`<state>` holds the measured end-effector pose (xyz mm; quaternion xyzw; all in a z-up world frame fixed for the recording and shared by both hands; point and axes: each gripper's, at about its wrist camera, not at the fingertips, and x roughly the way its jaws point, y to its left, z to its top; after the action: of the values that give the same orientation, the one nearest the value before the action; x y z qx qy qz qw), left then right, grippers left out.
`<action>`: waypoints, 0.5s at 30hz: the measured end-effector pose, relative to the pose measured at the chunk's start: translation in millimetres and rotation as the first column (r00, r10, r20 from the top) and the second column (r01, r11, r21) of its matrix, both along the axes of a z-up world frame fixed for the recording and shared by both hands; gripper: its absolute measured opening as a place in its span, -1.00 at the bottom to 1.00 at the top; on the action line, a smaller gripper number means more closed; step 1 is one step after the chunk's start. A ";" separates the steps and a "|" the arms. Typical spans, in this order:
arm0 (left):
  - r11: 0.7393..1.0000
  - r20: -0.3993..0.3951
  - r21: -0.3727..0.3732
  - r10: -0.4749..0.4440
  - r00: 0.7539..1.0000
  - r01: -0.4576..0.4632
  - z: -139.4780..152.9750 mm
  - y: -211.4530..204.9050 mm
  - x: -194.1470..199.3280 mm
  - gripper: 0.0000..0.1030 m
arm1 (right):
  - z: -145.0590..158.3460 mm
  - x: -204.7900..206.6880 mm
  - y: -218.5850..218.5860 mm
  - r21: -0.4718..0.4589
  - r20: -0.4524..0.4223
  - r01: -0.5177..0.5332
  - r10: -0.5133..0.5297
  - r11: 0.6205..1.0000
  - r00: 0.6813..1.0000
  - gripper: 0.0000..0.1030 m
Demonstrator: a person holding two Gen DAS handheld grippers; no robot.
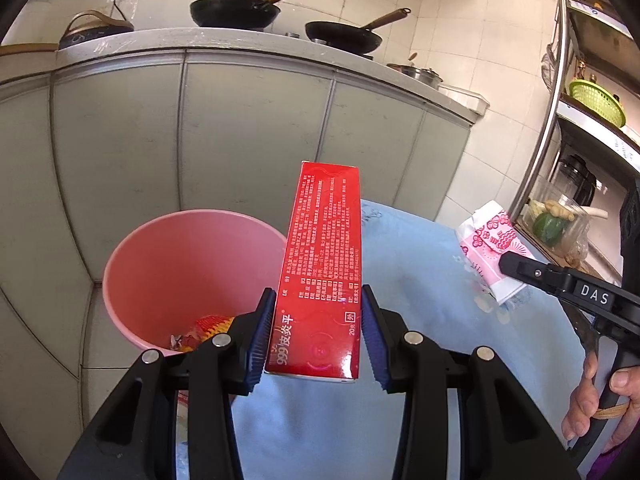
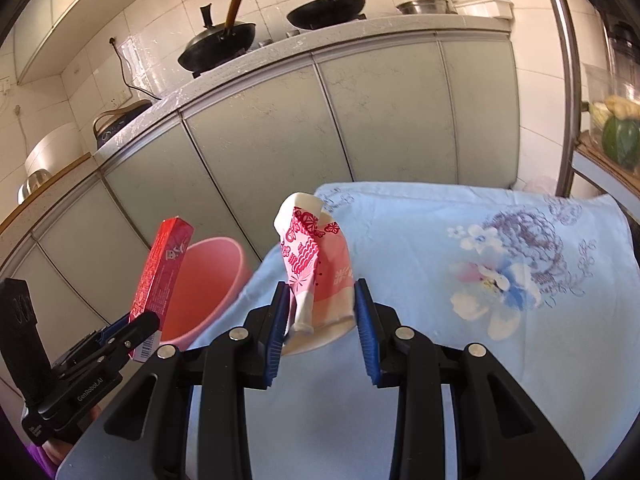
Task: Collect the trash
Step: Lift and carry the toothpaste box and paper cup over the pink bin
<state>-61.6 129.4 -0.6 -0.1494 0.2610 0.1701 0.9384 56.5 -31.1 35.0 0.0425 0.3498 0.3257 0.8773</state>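
Black gripper arms fill the foreground of both views. Beyond them a blue floral cloth (image 2: 460, 360) covers the table, giving the trash a flat staging surface beside the pink bucket (image 1: 132, 264), which stands on the floor against the cabinets so items can drop straight in; some scraps already lie at its bottom. Clamped lengthwise in the left gripper (image 1: 318, 328) is a red carton (image 1: 324, 264), raised close to the bucket's rim, likely for release. Smallest, a crumpled pink paper cup (image 2: 316, 272) sits pinched in the right gripper (image 2: 320, 328) above the cloth, probably waiting its turn.
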 end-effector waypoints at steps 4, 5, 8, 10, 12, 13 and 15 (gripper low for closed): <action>0.997 0.012 0.009 0.075 0.997 -0.075 0.5 14.8 -9.0 -0.20 | 7.5 2.7 21.3 0.005 0.023 -0.038 0.038 0.999 0.999 -0.35; 0.996 0.014 0.008 0.087 0.996 -0.087 0.3 18.5 -11.3 -0.20 | 8.9 3.0 27.0 0.005 0.026 -0.049 0.049 0.999 0.998 -0.35; 0.992 0.012 0.006 0.128 0.992 -0.128 -0.9 30.2 -18.3 -0.20 | 11.2 4.0 44.2 0.002 0.033 -0.083 0.083 0.997 0.996 -0.35; 0.989 0.004 0.007 0.149 0.989 -0.149 -3.1 36.6 -23.4 -0.20 | 12.1 3.5 56.6 -0.002 0.037 -0.107 0.107 0.994 0.994 -0.35; 0.986 -0.005 0.003 0.169 0.986 -0.169 -5.5 42.7 -26.3 -0.20 | 12.5 3.3 69.8 -0.008 0.038 -0.135 0.136 0.991 0.990 -0.35; 0.984 -0.009 0.002 0.178 0.984 -0.178 -6.7 45.8 -27.4 -0.20 | 12.6 3.1 76.2 -0.011 0.039 -0.148 0.148 0.989 0.988 -0.35; 0.982 -0.016 0.000 0.191 0.981 -0.191 -8.7 51.2 -28.9 -0.20 | 12.7 2.0 89.8 -0.018 0.042 -0.174 0.174 0.985 0.984 -0.35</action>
<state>-90.5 180.6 -9.3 -0.1731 0.2531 0.2604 0.9155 58.6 58.7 47.6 -0.0016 0.3353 0.3995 0.8532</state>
